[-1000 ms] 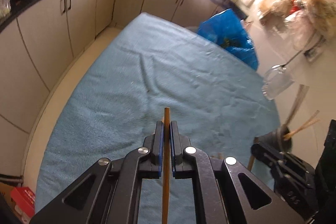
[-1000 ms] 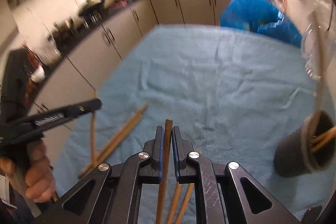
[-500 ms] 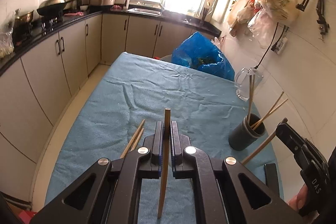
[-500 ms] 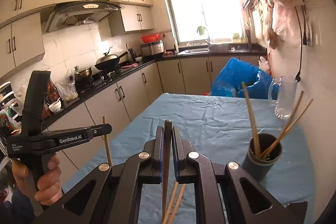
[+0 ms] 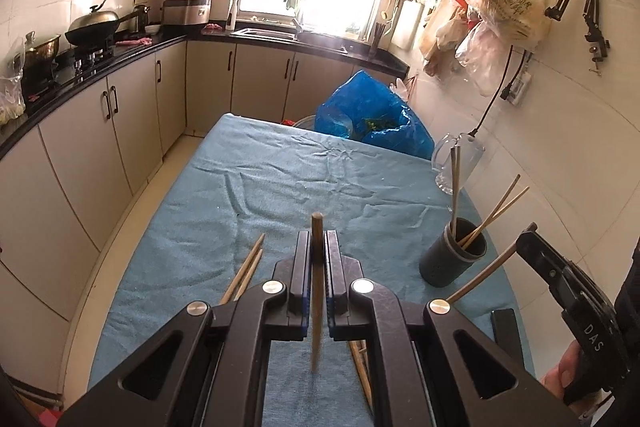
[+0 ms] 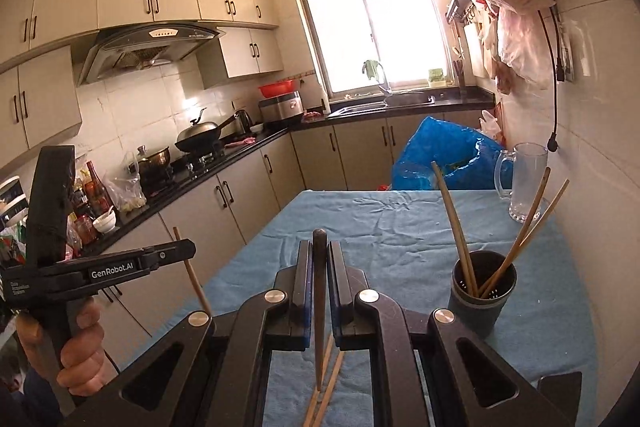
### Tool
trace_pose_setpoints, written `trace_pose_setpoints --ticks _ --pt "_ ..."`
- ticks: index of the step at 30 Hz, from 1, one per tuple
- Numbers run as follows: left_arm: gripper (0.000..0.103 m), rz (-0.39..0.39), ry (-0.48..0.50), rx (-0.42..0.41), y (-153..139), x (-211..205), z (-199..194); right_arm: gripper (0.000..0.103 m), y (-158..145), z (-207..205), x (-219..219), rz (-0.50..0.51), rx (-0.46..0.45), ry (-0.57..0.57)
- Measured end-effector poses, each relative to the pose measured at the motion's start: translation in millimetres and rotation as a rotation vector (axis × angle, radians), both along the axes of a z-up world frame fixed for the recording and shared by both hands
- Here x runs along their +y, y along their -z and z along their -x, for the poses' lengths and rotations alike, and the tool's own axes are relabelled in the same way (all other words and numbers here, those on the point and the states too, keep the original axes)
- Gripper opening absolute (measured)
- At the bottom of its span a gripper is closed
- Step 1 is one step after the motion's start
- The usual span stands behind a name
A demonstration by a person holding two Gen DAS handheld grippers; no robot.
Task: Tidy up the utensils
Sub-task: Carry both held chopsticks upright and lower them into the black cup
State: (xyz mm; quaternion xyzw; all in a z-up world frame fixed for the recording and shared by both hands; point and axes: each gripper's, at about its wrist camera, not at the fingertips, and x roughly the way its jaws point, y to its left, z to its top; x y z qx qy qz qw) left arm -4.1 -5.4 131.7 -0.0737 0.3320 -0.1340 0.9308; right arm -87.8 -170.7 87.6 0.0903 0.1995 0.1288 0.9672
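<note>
Left wrist view: left gripper (image 5: pixel 318 259) closed on one chopstick (image 5: pixel 317 291), raised above blue cloth (image 5: pixel 288 187); two loose chopsticks (image 5: pixel 245 269) flat on cloth at left; dark holder (image 5: pixel 452 259) with several chopsticks at right, glass mug (image 5: pixel 456 163) behind. Right wrist view: right gripper (image 6: pixel 319 267) also clamped on one chopstick (image 6: pixel 319 307), holder (image 6: pixel 480 287) near, to right; two more chopsticks (image 6: pixel 326 387) on cloth below.

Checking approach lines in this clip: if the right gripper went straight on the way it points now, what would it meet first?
The right gripper, shut on a chopstick, points along the blue cloth toward the far cabinets. The way looks free; the dark holder sits to its right. If it dips, likely the cloth first; depth is unclear.
</note>
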Motion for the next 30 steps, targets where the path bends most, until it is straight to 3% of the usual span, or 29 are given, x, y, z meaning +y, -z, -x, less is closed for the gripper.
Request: trace_pose_setpoints --ticks 16,30 --pt "0.005 -0.01 0.038 -0.033 -18.6 -14.7 5.4 0.008 -9.7 16.4 -19.0 -0.01 -0.043 0.063" --pt "0.005 -0.013 0.135 -0.072 -47.6 -54.7 10.5 0.008 -32.1 37.3 -70.2 -0.052 -0.097 0.183"
